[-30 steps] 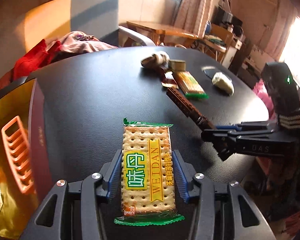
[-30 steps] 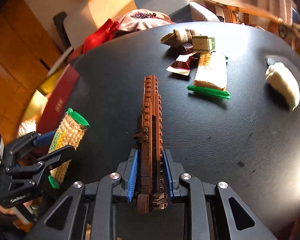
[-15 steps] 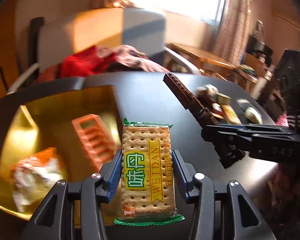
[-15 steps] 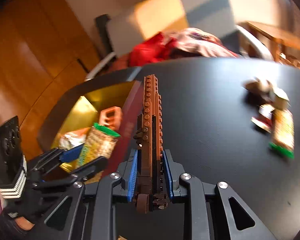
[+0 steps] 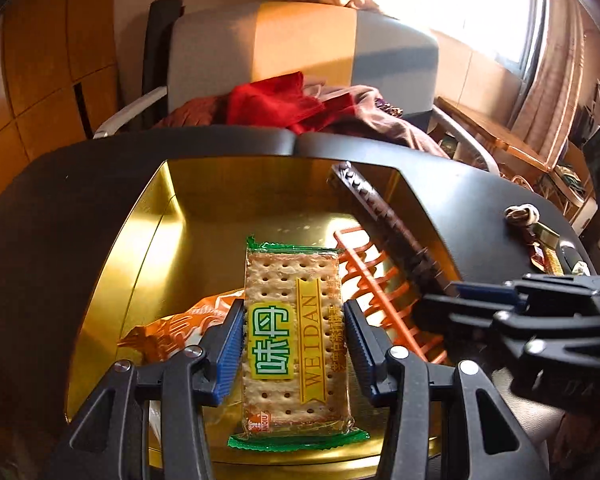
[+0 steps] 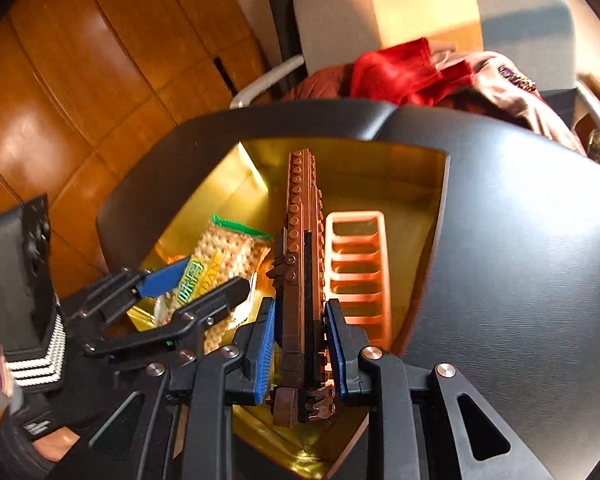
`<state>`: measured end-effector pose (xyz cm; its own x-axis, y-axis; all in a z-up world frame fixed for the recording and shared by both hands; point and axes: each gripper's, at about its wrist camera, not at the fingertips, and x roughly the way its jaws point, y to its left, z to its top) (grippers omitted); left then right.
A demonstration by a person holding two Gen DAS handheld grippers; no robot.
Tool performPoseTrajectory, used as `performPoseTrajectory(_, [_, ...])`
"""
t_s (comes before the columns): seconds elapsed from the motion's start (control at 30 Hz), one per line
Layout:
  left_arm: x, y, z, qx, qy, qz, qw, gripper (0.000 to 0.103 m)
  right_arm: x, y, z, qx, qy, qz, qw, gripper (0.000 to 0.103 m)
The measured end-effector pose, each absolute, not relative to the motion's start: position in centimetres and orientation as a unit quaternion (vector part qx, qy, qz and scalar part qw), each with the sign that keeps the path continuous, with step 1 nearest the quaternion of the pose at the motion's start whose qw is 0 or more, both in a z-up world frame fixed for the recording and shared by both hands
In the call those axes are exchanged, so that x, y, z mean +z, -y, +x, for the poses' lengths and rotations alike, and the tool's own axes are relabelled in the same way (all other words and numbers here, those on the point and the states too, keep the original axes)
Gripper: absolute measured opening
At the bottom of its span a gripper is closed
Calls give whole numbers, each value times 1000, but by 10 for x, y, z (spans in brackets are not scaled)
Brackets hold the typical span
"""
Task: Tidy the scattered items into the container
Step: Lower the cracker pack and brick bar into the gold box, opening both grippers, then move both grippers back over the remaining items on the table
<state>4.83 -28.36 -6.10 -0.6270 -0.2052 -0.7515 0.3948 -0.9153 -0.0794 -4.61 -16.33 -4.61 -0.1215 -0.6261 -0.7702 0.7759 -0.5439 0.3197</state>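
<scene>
While both hands hang over gold-lined container (image 5: 148, 240), we see left gripper (image 5: 296, 352) clamped on cracker pack (image 5: 294, 320) marked "WEIDAN" plus Chinese characters. Right gripper (image 6: 300, 348) clamped on brown brick-built bar (image 6: 302, 264). Orange slotted tray (image 6: 358, 276) and orange wrapper (image 5: 176, 328) lie inside; wrapper print unreadable. Leftover snacks (image 5: 536, 232) at far bench (image 5: 480, 208) edge, partly cut off.

1. One gold box (image 5: 152, 216).
2. One cracker pack (image 5: 294, 332).
3. One brown brick bar (image 6: 302, 264).
4. One orange rack (image 6: 358, 276).
5. One orange wrapper (image 5: 172, 328).
6. Perhaps three small items (image 5: 534, 232) on the table, blurred.
</scene>
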Motion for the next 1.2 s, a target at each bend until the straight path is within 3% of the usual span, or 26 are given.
performPoseTrajectory(0.27, [-64,279,48,-894,-107,399,172,49,-66,170,-50,-742,-107,480,456,26])
performPoseTrajectory(0.4, [-62,277,50,-895,-104,395,179,59,-67,166,-52,-740,-94,484,457,26])
performPoseTrajectory(0.63, [-50,273,58,-901,-99,382,183,59,-54,156,-45,-755,-84,460,460,27])
performPoseTrajectory(0.93, [-29,235,53,-914,-70,371,150,60,-44,88,-52,-791,-25,444,419,27])
performPoseTrajectory(1.2, [-19,174,32,-921,-39,378,82,64,-49,-6,-69,-843,2,434,318,33])
